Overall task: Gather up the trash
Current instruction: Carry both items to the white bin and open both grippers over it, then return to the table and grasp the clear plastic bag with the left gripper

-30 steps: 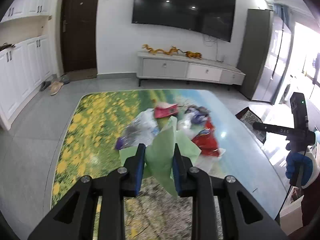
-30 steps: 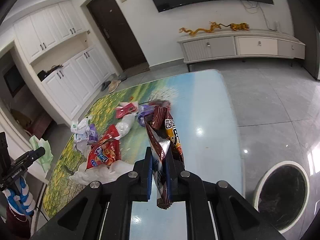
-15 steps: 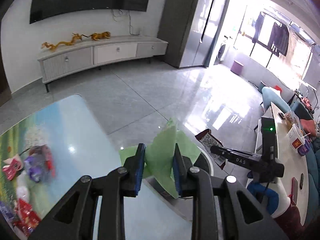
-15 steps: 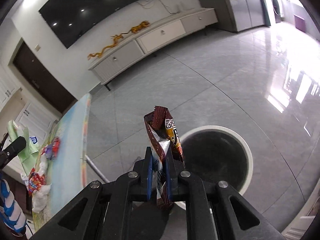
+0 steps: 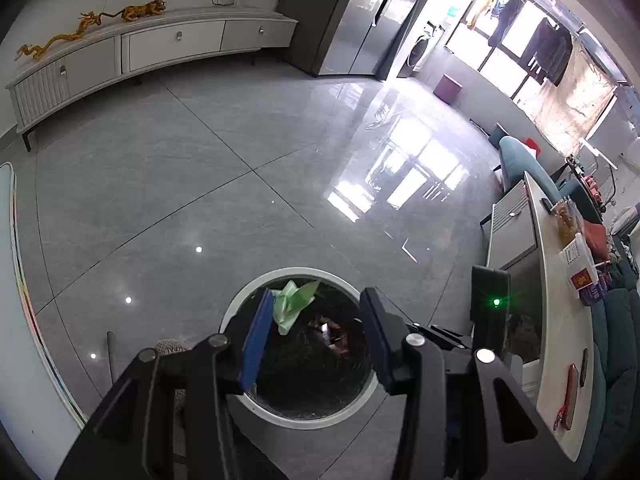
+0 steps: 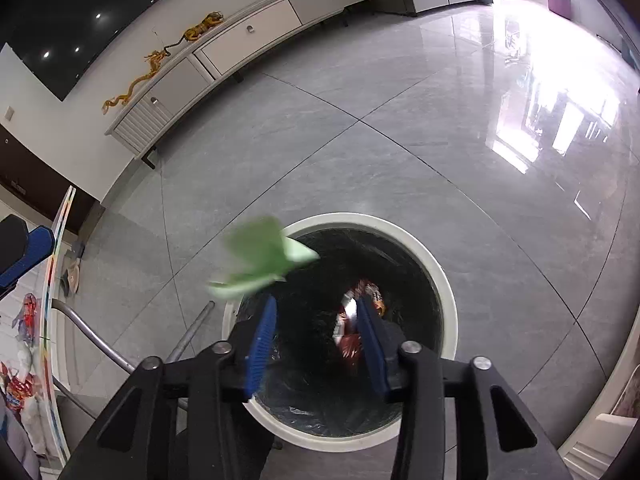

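Both my grippers sit over the bin [image 6: 446, 280], left gripper [image 5: 316, 336] and right gripper [image 6: 316, 344] w/ jaws spread wide, nothing pinched. Green paper [image 6: 260, 262] is loose above the rim's near-left edge, blurred; snack wrapper [image 6: 352, 320] is down inside the black liner. To do it well: hold centred over the opening, jaws apart, so the paper can't snag. More trash [image 6: 24, 320] on the table.

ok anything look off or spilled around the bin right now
Nothing spilled. The green wrapper looks blurred mid-air at the rim of the bin, just under the open left tool. The brown snack bag is already inside, below the open right tool.
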The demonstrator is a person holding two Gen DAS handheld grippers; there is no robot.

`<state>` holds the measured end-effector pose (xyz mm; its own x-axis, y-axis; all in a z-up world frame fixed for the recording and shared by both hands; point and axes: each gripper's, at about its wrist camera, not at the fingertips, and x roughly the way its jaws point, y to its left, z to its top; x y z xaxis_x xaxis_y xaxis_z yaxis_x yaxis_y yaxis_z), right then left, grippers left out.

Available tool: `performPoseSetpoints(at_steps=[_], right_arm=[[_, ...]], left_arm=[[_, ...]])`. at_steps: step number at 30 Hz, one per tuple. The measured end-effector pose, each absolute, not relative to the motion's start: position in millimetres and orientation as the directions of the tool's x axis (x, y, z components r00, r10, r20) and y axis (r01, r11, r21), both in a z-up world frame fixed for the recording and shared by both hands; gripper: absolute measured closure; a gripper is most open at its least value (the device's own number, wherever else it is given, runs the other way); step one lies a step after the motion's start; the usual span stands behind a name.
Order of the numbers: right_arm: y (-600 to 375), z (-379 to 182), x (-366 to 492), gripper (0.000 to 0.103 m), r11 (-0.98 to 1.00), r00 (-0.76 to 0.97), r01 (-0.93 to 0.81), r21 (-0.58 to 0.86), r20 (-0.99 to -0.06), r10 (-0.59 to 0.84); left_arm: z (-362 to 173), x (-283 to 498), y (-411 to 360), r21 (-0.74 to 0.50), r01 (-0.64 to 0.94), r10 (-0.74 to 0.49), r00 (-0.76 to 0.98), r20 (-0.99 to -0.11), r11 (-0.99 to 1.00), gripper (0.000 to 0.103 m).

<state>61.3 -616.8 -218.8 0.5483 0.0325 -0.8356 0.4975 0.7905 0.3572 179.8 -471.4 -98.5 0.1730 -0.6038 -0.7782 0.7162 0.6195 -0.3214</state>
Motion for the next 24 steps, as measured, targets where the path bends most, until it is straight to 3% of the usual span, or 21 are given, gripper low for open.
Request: performPoseSetpoints(at_steps=[8,15,19,24], right_arm=[[-592.7,-168.2,59.0,0.055,0.817,0.613,0.466,0.34,-0.79,-0.02],[-524.6,-82.4,56.2,0.054,0.895,0.729,0.299,0.331,-0.685,0.011],[-477.2,-43.4,53.7,0.051,0.923,0.773,0.195,0.331,-0.631,0.063],[-414.2,-13.7,61.2,0.051,0.945,0.783,0.057,0.322,-0.602,0.158]], left_arm=[[-62.1,156.4,-415.3,-0.256,0.725,-0.612,0.278,-0.74,0.639,0.059],[-13.2,125.0,-312.5,-0.192,0.687,-0.609,0.437,-0.662,0.701,0.058],[14.3,111.8,-239.3,-0.149,0.623,-0.568,0.554,-0.609,0.768,0.045],[27.5,107.6,-144.2,-0.11,0.497,-0.463,0.677,-0.572,0.861,0.041]])
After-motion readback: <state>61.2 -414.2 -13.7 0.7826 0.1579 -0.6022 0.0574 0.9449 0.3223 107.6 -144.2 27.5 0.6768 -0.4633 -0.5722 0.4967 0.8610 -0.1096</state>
